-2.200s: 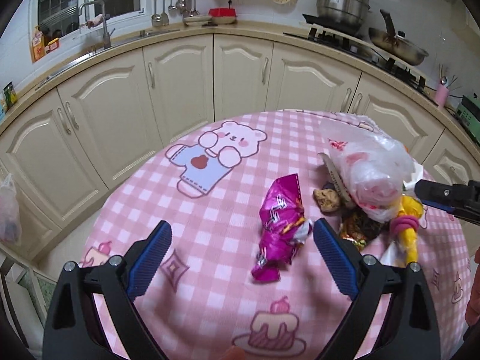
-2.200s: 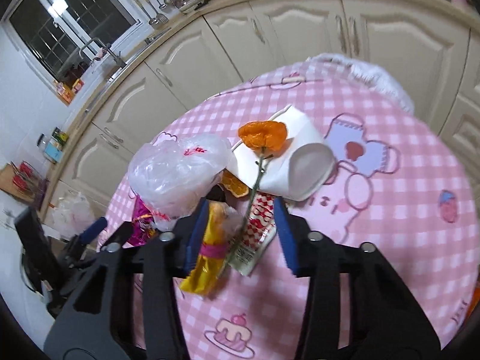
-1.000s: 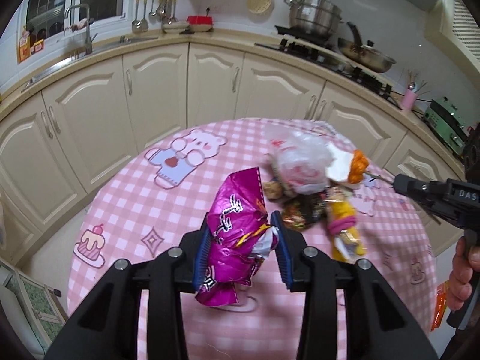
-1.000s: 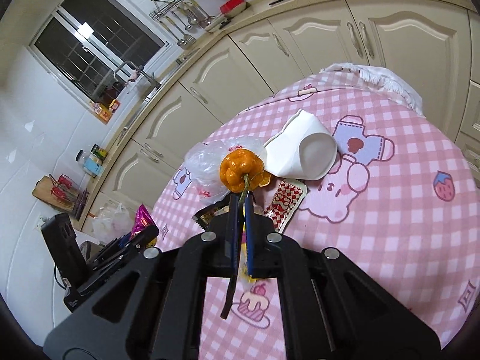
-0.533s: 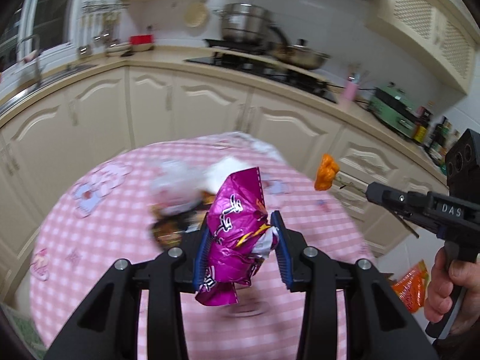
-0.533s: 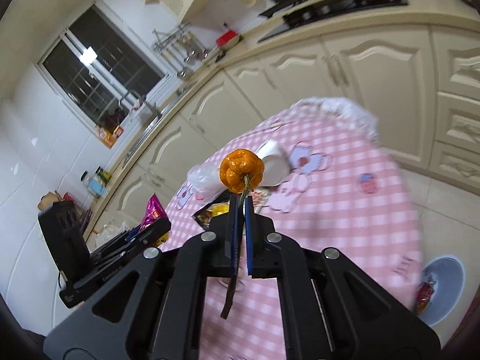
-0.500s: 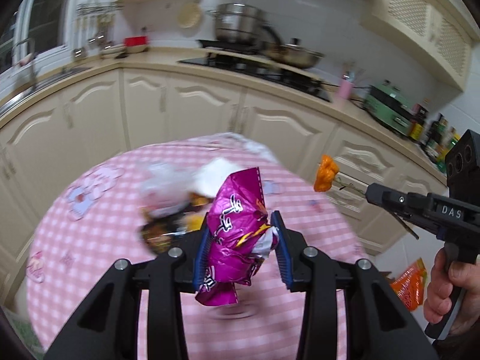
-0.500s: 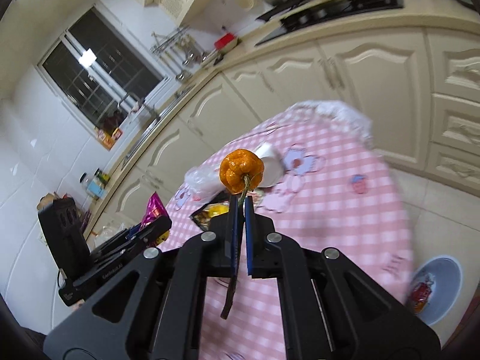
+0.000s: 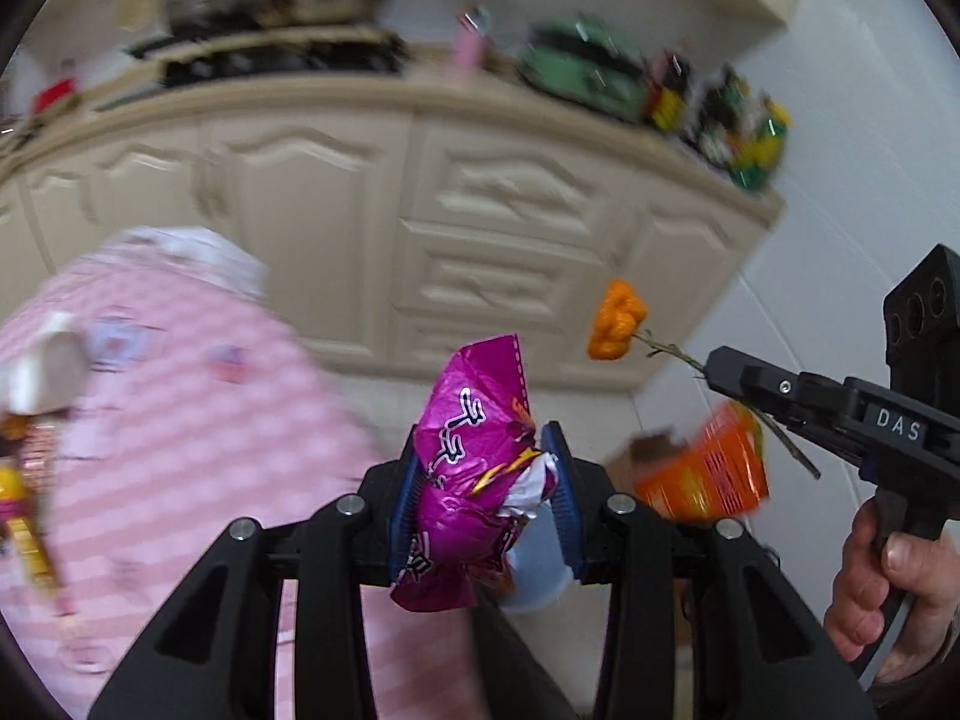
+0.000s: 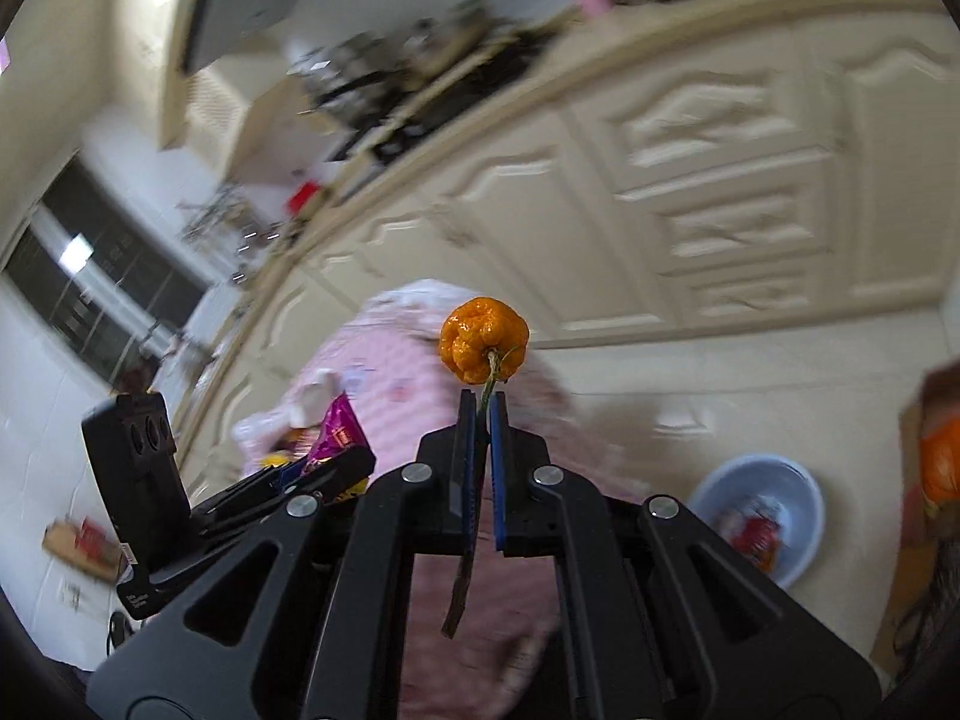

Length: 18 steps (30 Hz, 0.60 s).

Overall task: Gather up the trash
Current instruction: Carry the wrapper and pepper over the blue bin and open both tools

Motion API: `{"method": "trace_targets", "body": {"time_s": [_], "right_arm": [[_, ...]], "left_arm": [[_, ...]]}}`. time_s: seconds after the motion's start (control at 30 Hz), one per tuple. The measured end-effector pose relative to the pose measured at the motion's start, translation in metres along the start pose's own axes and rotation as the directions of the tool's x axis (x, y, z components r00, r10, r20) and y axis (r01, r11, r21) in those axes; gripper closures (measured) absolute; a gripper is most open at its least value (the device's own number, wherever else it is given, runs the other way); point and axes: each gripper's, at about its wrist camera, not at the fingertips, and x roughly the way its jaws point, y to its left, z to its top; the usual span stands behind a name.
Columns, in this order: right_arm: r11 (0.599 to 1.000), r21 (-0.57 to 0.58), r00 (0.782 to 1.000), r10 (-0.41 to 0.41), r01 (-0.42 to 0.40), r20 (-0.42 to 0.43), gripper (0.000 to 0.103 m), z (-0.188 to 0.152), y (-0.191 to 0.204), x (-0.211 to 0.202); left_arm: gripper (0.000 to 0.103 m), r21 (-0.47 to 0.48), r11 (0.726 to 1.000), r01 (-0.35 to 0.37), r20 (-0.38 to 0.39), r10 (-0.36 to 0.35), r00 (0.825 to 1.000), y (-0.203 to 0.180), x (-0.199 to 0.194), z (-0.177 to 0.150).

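Left gripper (image 9: 485,483) pinches crinkled foil wrapper (image 9: 474,480); right gripper (image 10: 482,420) – knobbly orange's (image 10: 483,348) stem.

White "DAS" on the right tongs (image 9: 717,369); magenta wrapper (image 9: 474,480) print unreadable.

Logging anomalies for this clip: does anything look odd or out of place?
Nothing is spilled. The right gripper pinches only the thin stem of the orange fruit, a slim hold. The left gripper clamps the crumpled magenta wrapper. Both views are motion-blurred.
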Motion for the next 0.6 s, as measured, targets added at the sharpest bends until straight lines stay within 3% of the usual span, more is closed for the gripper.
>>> {"method": "trace_targets", "body": {"time_s": [0.1,0.2,0.43,0.53,0.57,0.6], "right_arm": [[0.996,0.07,0.998,-0.052,0.054,-0.024,0.098,-0.01,-0.041,0.005],[0.985,0.144,0.994,-0.088,0.096,-0.063,0.098,-0.022,-0.084,0.017],[0.947,0.288,0.985,-0.105,0.142,-0.141,0.098,-0.045,-0.158,0.043],[0.923,0.354,0.981,-0.093,0.15,-0.173,0.095,-0.053,-0.185,0.055],[0.91,0.382,0.978,-0.097,0.163,-0.185,0.092,-0.057,-0.196,0.06],[0.9,0.399,0.976,-0.104,0.175,-0.193,0.085,-0.059,-0.205,0.064]], "left_arm": [[0.066,0.022,0.999,0.042,-0.107,-0.04,0.994,-0.026,0.047,-0.007],[0.066,0.043,0.997,0.066,-0.213,-0.056,0.975,-0.048,0.093,-0.018],[0.065,0.046,0.996,0.073,-0.387,-0.05,0.921,-0.066,0.169,-0.042],[0.064,0.065,0.994,0.09,-0.455,-0.051,0.889,-0.072,0.197,-0.049],[0.054,0.074,0.993,0.094,-0.473,-0.048,0.88,-0.073,0.204,-0.047],[0.033,0.092,0.993,0.075,-0.485,-0.021,0.875,-0.075,0.211,-0.048]]}}
